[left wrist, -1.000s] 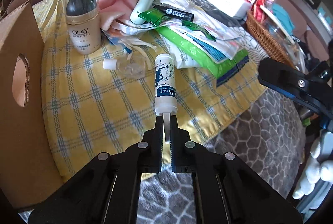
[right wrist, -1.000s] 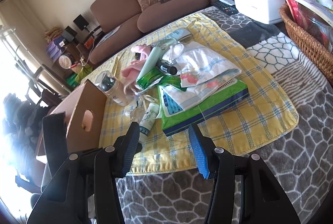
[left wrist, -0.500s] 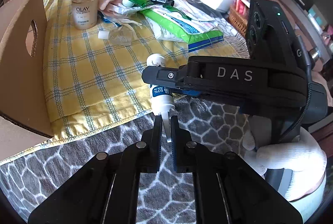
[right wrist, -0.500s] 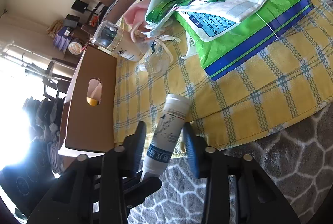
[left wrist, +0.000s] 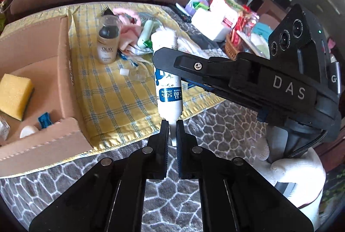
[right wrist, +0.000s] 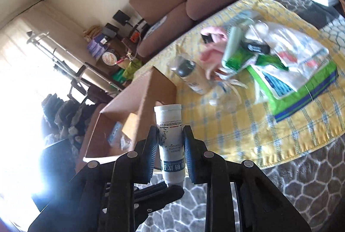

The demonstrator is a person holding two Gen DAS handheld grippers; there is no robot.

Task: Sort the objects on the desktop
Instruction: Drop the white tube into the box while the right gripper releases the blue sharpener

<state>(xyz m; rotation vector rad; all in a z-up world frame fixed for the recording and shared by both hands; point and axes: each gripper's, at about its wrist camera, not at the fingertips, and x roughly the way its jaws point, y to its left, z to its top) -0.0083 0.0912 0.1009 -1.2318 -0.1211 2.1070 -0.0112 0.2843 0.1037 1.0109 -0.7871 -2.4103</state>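
A white tube [left wrist: 169, 89] with blue print hangs in the air over the front edge of the yellow checked cloth [left wrist: 120, 102]. My left gripper [left wrist: 172, 130] is shut on its flat crimped tail. My right gripper [right wrist: 170, 139] comes in from the right, and its jaws are closing on the tube's body [right wrist: 169, 122], pads against both sides just below the cap. In the right wrist view the left gripper [right wrist: 170, 188] shows underneath, at the tube's tail. An open cardboard box [left wrist: 64, 59] stands to the left.
The box holds a yellow sponge [left wrist: 15, 96] and small items. On the cloth lie an Olay bottle [left wrist: 107, 44], pink fabric, a green wipes pack [right wrist: 301, 89] and bags. A wicker basket [left wrist: 231, 48] and a white box [left wrist: 207, 22] stand further right. A white-gloved hand [left wrist: 297, 169] holds the right gripper.
The left gripper has lifted the tube off the cloth and drawn it back towards the table's front. The right gripper came in from the right and closed around the tube's body.
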